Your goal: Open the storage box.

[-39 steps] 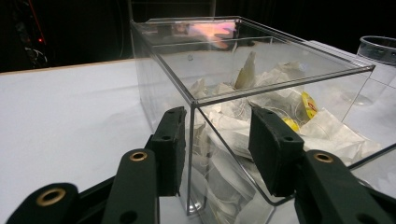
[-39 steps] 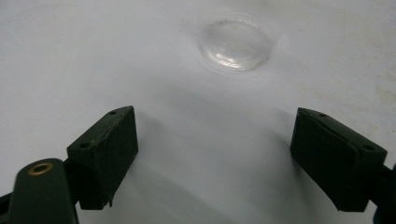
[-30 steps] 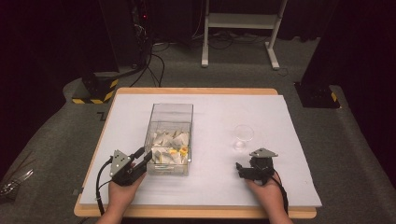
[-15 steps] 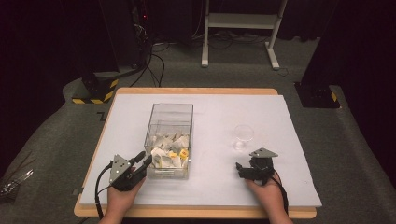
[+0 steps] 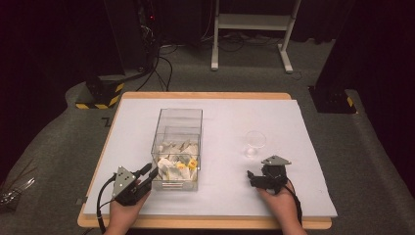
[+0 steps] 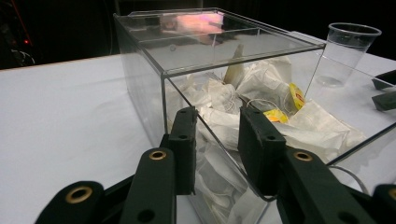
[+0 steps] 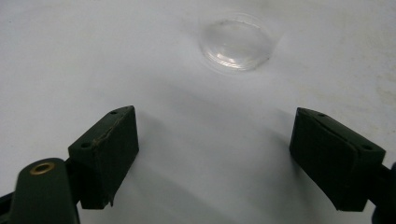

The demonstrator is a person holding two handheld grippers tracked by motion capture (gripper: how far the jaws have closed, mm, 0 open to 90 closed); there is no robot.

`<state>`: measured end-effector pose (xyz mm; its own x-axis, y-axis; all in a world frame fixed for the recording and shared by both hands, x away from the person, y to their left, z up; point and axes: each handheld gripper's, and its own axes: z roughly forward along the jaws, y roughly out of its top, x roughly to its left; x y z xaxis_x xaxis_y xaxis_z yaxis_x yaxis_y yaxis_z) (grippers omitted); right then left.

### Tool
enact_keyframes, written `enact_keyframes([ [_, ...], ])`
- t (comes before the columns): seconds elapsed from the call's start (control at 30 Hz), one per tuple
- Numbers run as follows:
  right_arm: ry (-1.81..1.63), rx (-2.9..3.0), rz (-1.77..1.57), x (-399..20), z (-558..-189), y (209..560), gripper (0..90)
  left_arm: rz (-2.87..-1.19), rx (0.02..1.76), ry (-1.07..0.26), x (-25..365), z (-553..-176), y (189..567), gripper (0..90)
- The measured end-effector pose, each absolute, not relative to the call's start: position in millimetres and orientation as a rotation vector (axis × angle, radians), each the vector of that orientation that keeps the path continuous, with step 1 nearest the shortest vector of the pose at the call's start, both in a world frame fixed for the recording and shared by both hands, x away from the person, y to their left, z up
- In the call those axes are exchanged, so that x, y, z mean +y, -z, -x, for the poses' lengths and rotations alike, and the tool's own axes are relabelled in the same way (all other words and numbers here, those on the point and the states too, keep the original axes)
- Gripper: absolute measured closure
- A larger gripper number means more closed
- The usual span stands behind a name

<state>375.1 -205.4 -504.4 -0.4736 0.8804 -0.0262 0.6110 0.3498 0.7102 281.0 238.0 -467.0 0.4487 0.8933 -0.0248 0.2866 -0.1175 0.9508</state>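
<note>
Left gripper [image 6: 217, 135], jaws closing astride the box [image 6: 149, 70] wall, narrow gap; right gripper [image 7: 215, 158] wide open, empty. Tea bags [image 6: 261, 93] all boxed; cup [image 5: 255, 143] empty.

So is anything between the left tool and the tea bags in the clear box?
Yes. The left tool straddles the near corner of the clear box; its transparent wall stands between the jaws and the tea bags.
</note>
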Motion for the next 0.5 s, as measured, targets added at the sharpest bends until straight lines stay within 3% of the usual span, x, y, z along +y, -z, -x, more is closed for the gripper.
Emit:
enact_keyframes([
  [0.5,-0.903,2.215,-1.307,-205.7,-375.4,504.4,15.4,-1.676,1.049,-0.71,242.4,-270.8,465.7,71.0],
])
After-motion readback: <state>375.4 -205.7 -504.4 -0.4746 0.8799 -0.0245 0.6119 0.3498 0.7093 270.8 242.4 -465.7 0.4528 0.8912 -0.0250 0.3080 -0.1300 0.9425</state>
